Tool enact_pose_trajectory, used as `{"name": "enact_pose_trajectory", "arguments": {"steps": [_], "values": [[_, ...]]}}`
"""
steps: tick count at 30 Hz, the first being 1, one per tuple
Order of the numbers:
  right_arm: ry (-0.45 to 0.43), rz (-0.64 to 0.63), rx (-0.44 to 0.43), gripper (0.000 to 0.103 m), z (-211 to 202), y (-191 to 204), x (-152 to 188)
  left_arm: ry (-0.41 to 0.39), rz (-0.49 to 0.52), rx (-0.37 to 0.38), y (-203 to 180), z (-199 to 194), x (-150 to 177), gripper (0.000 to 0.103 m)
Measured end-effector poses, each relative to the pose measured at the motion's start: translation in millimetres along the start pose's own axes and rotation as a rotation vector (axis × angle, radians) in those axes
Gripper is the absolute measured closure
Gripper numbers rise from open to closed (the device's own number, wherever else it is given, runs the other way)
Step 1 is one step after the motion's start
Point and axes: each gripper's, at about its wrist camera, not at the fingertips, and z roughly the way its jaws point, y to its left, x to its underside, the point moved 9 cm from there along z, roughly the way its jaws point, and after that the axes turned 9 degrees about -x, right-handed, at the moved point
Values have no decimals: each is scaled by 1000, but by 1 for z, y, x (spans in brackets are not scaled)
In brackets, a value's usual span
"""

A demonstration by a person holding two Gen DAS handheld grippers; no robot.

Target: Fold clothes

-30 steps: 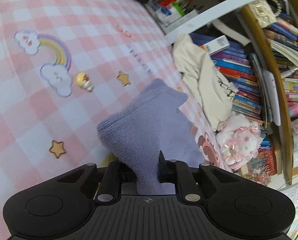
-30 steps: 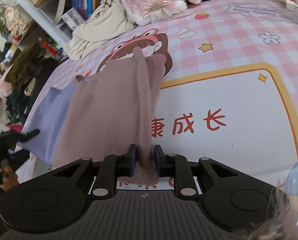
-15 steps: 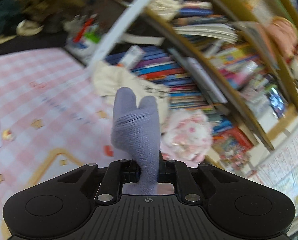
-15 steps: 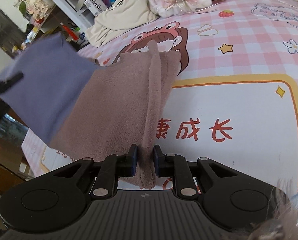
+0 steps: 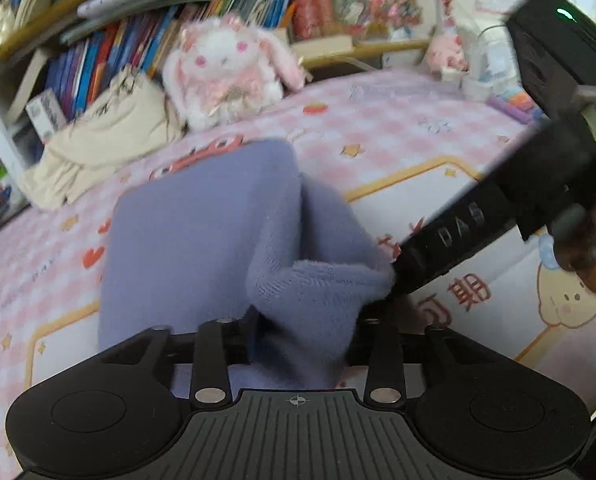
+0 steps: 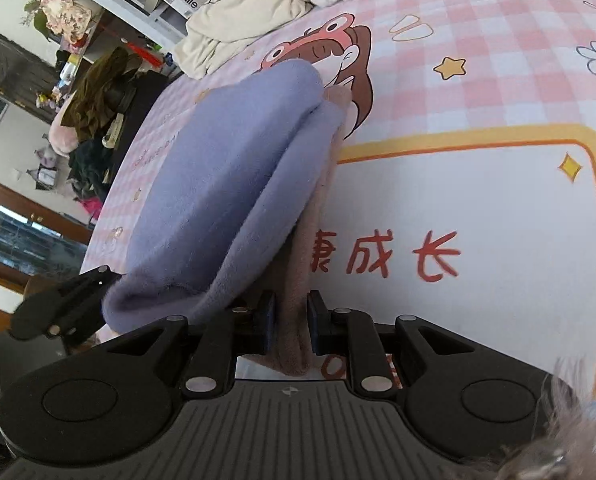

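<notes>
Bedroom setting: pink checked bedspread (image 6: 478, 60) printed with stars, a strawberry and cartoon figures, a white panel with red characters at its middle. Bookshelf (image 5: 110, 52) crammed with books along the far edge; white-and-pink plush rabbit (image 5: 226, 68) and a crumpled cream garment (image 5: 106, 140) lying against it.

Two-sided cloth, lavender one face (image 6: 234, 168) and dusty pink the other (image 6: 294, 344), resting on the bedspread over the edge of the white panel. Lavender half folded over on top of the pink half, edges roughly meeting along the side nearest the white panel.

Right tool (image 6: 290, 324): clamped on the pink fold of the cloth, pads pressing it from both sides, at the near corner beside the red characters.

Left tool (image 5: 298, 340): jaws just opened and standing apart. Bunched lavender corner (image 5: 310, 292) loose in the gap; contact with the inner faces impossible to judge, the cloth hiding them. Seen also in the right wrist view at lower left (image 6: 64, 304), just beside the lavender corner.

Body of the right tool crossing the left wrist view from the right, its tip against the lavender bunch
</notes>
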Motion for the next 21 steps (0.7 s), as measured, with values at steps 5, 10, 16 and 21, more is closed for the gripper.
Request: {"name": "enact_pose_trajectory", "arguments": {"steps": [5, 10, 16, 21], "values": [[14, -43, -28, 83, -24, 10, -18, -16, -80, 9, 9, -1, -5, 52], [12, 37, -131, 65, -46, 23, -46, -48, -78, -26, 6, -8, -17, 52], [77, 216, -224, 48, -28, 33, -69, -65, -33, -56, 1, -17, -22, 52], [74, 302, -162, 49, 2, 28, -79, -78, -49, -41, 4, -22, -22, 54]]}}
